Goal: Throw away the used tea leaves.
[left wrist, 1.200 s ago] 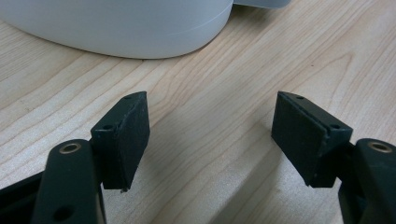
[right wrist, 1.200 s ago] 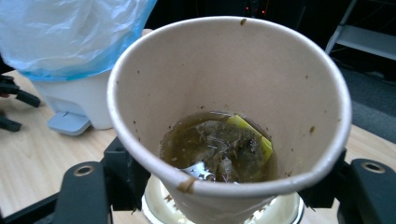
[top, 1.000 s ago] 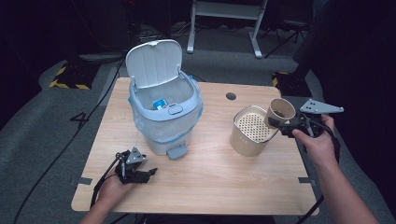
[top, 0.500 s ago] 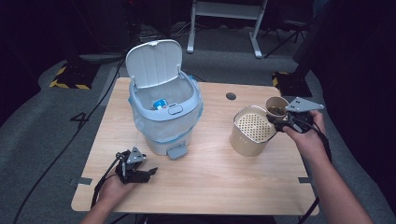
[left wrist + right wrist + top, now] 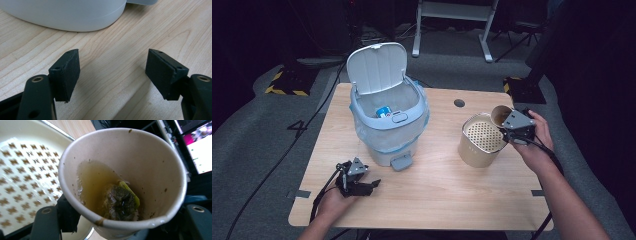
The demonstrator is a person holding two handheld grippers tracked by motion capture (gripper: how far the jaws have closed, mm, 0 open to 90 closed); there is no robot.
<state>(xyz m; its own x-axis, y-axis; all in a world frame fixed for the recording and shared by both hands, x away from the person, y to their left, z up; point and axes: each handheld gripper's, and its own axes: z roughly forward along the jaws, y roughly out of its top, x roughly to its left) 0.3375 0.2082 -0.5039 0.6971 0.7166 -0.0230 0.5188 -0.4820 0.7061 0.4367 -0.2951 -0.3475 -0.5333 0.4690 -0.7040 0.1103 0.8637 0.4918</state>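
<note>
Now we have the right gripper (image 5: pixel 510 127) clamped on a paper cup (image 5: pixel 125 180), whose rim is squeezed out of round; its jaws have just been closing further on the cup's wall. We hold the cup tilted at the far right edge of the beige canister (image 5: pixel 482 142), its mouth leaning over the canister's perforated strainer top (image 5: pixel 22 177). Inside the cup sits a pool of yellowish tea with a soggy tea bag (image 5: pixel 121 201) (dark specks of leaf cling to the wall above it). Our left gripper (image 5: pixel 358 181) rests low on the wooden table (image 5: pixel 437 195) just in front of the pale blue pedal bin (image 5: pixel 389 127), its jaws spread wide with bare wood between them. The bin's lid (image 5: pixel 377 67) stands up, and a small blue-and-white item (image 5: pixel 384 111) lies inside.
</note>
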